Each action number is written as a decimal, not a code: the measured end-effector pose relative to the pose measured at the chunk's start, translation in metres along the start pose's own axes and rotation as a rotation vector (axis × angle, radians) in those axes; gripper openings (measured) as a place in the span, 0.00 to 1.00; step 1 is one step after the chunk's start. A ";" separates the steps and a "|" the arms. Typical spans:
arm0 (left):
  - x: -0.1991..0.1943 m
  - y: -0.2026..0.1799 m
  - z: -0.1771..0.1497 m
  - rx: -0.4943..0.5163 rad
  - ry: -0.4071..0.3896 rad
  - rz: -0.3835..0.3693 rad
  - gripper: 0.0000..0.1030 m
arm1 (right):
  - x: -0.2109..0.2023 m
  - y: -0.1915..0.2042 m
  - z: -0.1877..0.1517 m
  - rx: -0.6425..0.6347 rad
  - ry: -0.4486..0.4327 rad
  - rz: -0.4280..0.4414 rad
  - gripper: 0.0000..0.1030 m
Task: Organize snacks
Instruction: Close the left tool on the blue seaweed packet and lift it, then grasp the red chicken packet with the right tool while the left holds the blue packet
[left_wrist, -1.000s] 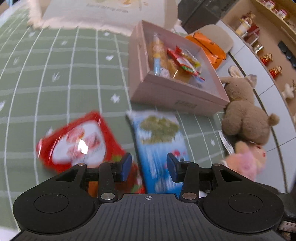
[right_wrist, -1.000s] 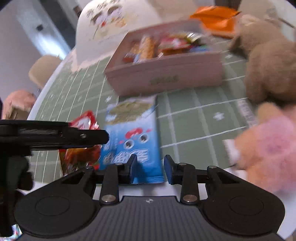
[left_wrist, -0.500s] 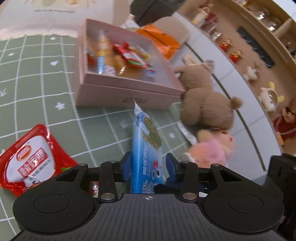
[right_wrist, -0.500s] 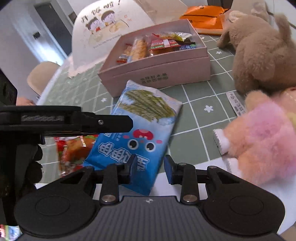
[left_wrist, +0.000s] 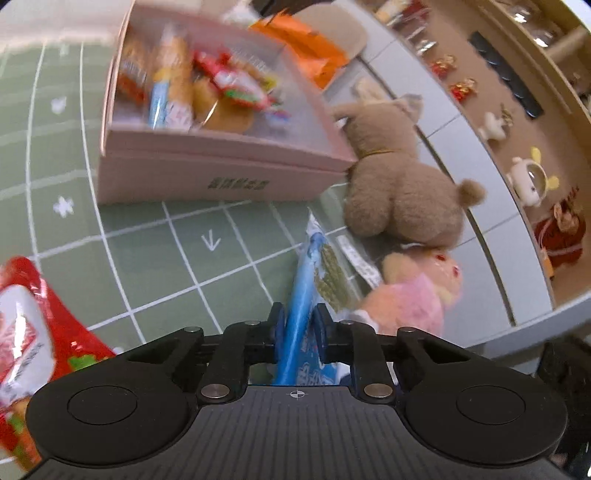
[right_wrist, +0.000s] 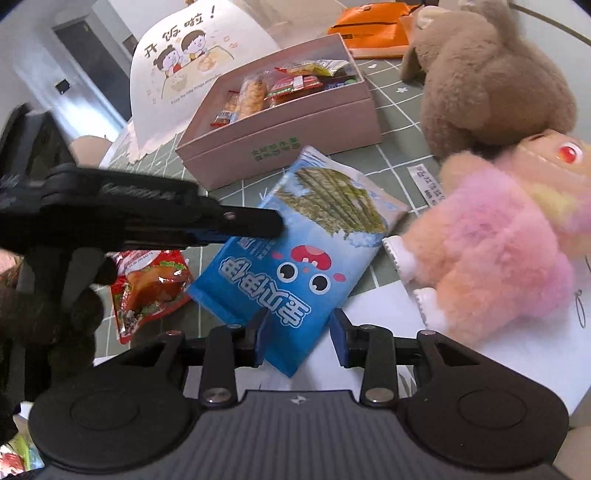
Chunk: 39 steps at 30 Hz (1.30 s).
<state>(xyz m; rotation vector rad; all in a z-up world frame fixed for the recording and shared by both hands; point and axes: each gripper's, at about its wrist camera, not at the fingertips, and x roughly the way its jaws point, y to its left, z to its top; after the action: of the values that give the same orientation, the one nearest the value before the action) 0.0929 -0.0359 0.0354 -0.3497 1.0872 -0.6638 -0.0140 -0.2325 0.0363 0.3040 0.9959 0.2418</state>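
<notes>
A: Green grid tablecloth (left_wrist: 155, 258), shelf of figurines behind, pink box (right_wrist: 284, 136) mid-table with snacks already inside. What's the left gripper (left_wrist: 298, 332) doing?

B: Clamped on the blue seaweed snack bag (right_wrist: 306, 251). Jaws have just been closing, and the bag's edge sits pinched between the pads. In the left wrist view the bag stands edge-on, so it looks lifted or tilted off the cloth.

A: And the right gripper (right_wrist: 298, 334)?

B: Jaws apart, straddling the bag's near corner. Pads don't look pressed on it. Probably steadying or just waiting, can't say more.

A: Where's the bag relative to the box?

B: Just in front of the box's near wall, not in yet. Pink plush (right_wrist: 506, 251) and brown plush (right_wrist: 491, 77) crowd its right side.

A: Anything else loose?

B: Red snack packet (right_wrist: 147, 284) on the cloth, left of the blue bag. Likely next.

A: Risk?

B: Edge grip on a slick bag could slip during the lift over the wall.
</notes>
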 end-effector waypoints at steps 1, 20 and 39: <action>-0.008 -0.006 -0.003 0.028 -0.014 0.013 0.18 | -0.003 0.000 0.000 0.004 -0.009 0.001 0.36; 0.012 -0.005 -0.018 0.020 0.070 0.009 0.25 | -0.005 0.009 -0.019 -0.013 -0.008 -0.063 0.54; -0.206 0.077 -0.090 -0.377 -0.365 0.239 0.18 | 0.060 0.129 0.029 -0.375 0.057 0.098 0.85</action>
<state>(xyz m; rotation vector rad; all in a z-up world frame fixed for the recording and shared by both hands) -0.0252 0.1612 0.0958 -0.6278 0.8806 -0.1666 0.0343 -0.0957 0.0502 0.0032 0.9710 0.5214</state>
